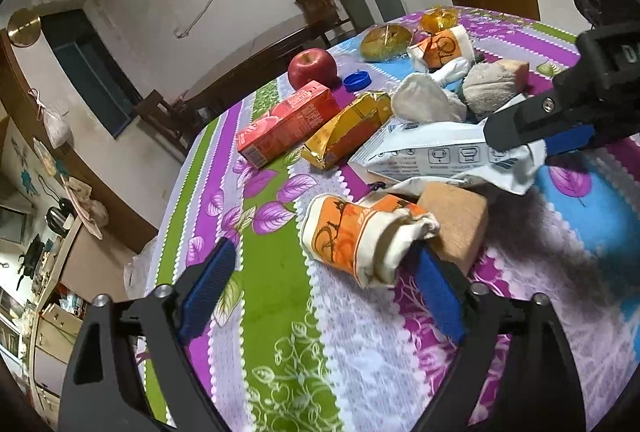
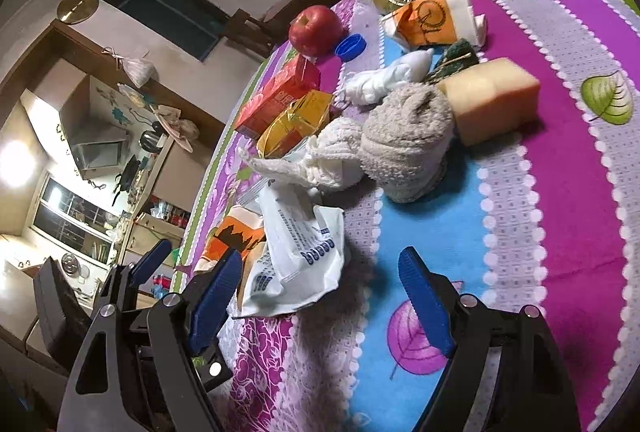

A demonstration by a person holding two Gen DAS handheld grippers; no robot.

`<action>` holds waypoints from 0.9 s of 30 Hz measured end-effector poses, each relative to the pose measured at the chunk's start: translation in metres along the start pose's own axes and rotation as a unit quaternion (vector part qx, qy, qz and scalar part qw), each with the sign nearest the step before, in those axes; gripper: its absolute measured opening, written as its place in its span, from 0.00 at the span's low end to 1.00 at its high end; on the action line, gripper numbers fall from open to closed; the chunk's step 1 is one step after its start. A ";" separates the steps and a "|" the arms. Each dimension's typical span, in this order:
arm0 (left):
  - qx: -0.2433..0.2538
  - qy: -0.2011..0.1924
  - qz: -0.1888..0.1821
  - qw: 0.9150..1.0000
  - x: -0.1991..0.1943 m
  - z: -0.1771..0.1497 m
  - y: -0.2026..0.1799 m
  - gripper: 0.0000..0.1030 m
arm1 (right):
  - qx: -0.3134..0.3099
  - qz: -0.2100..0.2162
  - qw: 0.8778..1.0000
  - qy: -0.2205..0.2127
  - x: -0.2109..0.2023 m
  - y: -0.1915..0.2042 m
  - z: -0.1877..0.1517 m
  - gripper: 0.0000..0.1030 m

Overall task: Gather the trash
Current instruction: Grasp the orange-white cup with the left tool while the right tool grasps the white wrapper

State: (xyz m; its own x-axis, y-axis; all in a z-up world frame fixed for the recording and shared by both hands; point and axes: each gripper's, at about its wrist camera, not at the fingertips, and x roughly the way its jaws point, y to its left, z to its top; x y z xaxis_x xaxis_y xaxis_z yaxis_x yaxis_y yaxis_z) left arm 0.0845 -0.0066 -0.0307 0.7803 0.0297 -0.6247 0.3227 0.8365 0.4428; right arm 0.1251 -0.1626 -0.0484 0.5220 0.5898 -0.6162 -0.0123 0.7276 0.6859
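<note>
Hovering over a table under a bright floral cloth of purple, green and blue stripes (image 1: 280, 332), the left gripper (image 1: 324, 292) has its blue-padded jaws spread wide with nothing clamped. A crumpled orange-and-white paper cup (image 1: 352, 236) lies on its side just ahead, between the fingers and close against the right-hand pad; whether that pad actually touches the cup's crushed mouth is hard to tell from this angle. A tan sponge block (image 1: 460, 220) sits just beyond that pad, beside the cup.

Further ahead of this gripper lie a red juice carton (image 1: 288, 124) and a flattened yellow carton (image 1: 344, 132), side by side, with a red apple (image 1: 313, 67) and a blue bottle cap (image 1: 356, 80) behind them.

The right gripper (image 2: 324, 300) is also wide open and holds nothing. A crinkled white plastic wrapper with printed text (image 2: 300, 256) lies just in front of its left finger, near but not between the pads. Beyond it sit a rolled grey-and-white towel (image 2: 404, 144), a second tan sponge block (image 2: 492, 96) and another orange paper cup (image 2: 432, 16), well ahead.
</note>
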 end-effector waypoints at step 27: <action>-0.149 0.011 -0.023 0.988 -0.023 -0.018 0.035 0.09 | -0.018 0.047 0.999 0.021 -0.010 0.000 -0.019 0.23</action>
State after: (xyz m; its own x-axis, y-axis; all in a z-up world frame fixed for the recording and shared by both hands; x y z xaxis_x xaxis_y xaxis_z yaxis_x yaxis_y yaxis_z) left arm 0.0680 0.0318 -0.0131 0.7560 -0.0038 -0.6545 0.1829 0.9614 0.2057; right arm 0.1037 -0.1616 -0.0495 0.4806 0.6692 -0.5667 -0.0905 0.6806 0.7270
